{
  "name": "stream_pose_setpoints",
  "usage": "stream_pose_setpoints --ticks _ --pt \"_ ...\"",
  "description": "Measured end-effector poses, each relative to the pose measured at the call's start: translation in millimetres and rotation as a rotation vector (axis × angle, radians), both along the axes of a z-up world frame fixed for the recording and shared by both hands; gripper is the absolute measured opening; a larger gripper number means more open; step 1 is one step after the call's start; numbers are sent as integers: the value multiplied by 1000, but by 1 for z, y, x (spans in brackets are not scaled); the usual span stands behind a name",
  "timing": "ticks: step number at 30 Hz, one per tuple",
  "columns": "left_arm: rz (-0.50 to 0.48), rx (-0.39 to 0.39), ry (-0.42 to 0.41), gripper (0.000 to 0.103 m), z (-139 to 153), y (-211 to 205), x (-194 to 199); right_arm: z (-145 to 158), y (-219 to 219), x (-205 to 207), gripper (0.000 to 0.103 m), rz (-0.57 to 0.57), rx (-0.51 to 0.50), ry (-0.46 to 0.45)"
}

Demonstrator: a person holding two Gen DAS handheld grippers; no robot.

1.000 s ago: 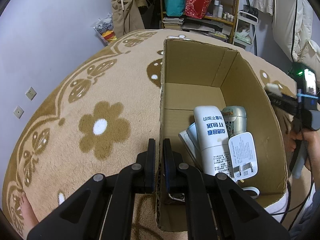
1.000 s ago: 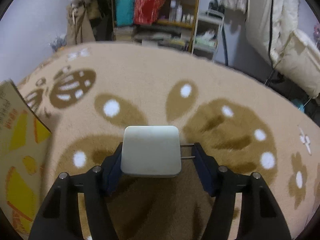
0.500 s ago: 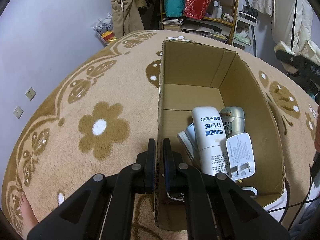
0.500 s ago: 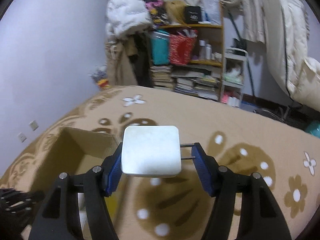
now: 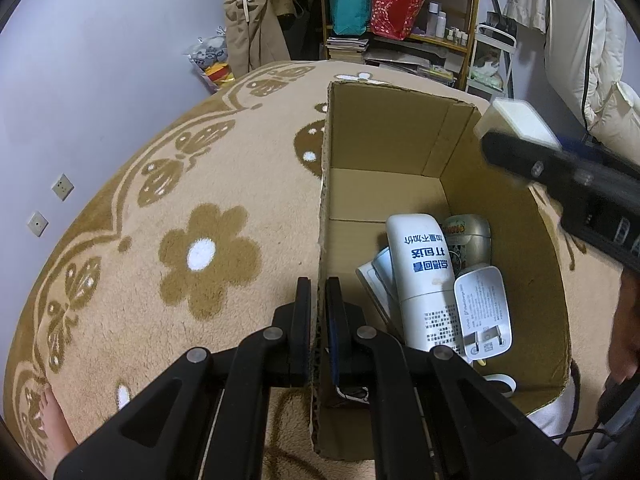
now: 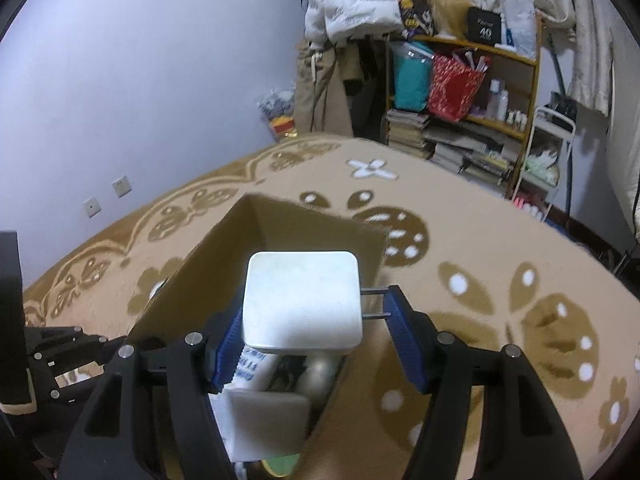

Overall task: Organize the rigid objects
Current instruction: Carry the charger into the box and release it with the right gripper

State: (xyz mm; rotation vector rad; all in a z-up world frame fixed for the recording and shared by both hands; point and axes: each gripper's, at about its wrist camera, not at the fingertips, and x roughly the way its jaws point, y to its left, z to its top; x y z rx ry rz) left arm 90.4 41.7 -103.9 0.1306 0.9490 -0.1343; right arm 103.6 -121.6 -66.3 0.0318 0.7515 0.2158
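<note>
Right tool (image 6: 316, 320) carries charger (image 6: 302, 300) above half-filled box (image 5: 384, 152).

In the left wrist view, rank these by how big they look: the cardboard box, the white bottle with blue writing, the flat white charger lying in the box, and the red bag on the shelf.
1. cardboard box
2. white bottle
3. and 4. flat white charger and red bag: they look alike, and the bag sits much farther away, so I won't rank them.

A lived-in home bedroom: a beige rug (image 5: 168, 208) with brown flowers covers the floor, a far wooden shelf (image 6: 472, 92) holds bags, bottles and stacked books (image 6: 408, 128), coats (image 6: 332, 80) hang on the lilac wall (image 6: 140, 80), and white bedding (image 5: 612, 120) lies at right.
</note>
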Motion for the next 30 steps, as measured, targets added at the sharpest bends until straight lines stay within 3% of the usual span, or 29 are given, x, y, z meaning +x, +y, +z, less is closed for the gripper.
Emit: stream_pose_setpoints --ticks 6,17,30 --pt "-3 -5 -3 7 1 1 0 -8 17 -5 70 53 -36 29" --pt "3 -18 -7 7 3 1 0 -14 13 -6 71 19 -25 71" --pt "2 -2 -15 7 5 0 0 25 -20 -30 103 -97 8 -42"
